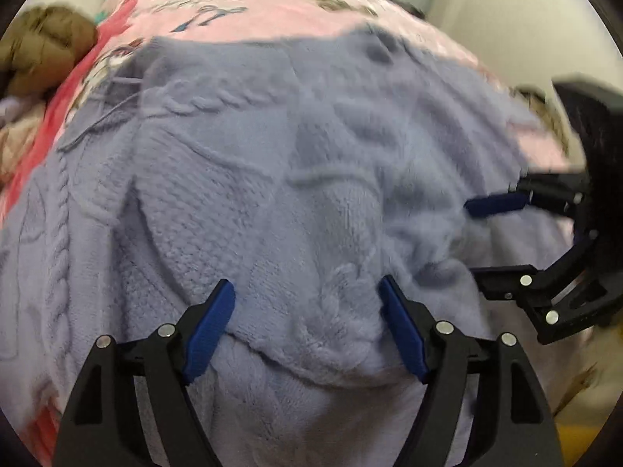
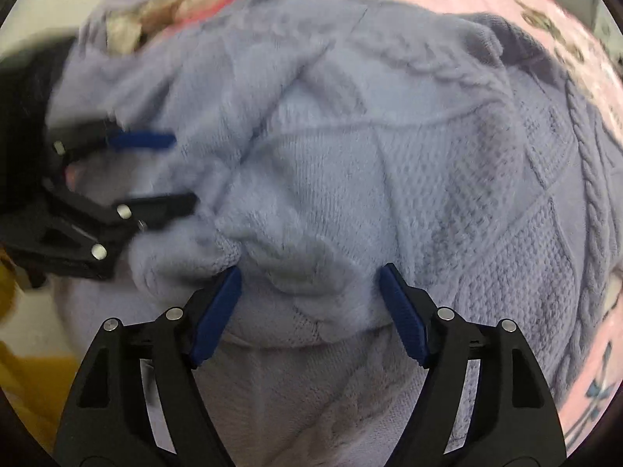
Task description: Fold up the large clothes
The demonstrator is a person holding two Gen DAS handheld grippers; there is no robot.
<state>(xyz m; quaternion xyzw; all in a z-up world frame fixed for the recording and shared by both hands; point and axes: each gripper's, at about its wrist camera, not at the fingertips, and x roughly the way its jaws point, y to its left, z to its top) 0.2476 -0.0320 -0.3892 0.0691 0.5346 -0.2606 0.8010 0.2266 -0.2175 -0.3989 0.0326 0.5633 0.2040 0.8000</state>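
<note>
A lavender cable-knit sweater [image 1: 296, 179] lies spread on a pink patterned bedspread [image 1: 249, 15] and fills both views [image 2: 389, 163]. My left gripper [image 1: 307, 303] is open, its blue pads on either side of a folded edge of the sweater. My right gripper [image 2: 311, 292] is open the same way over a bunched fold. Each gripper shows in the other's view: the right one [image 1: 479, 237] at the right side, the left one [image 2: 175, 171] at the left side, both open over the knit.
A brown garment [image 1: 43, 46] lies at the bed's far left. Beige and lavender clothes [image 2: 155, 11] are heaped beyond the sweater. A pale wall [image 1: 506, 11] stands behind the bed. Something yellow [image 2: 23, 381] shows at the lower left.
</note>
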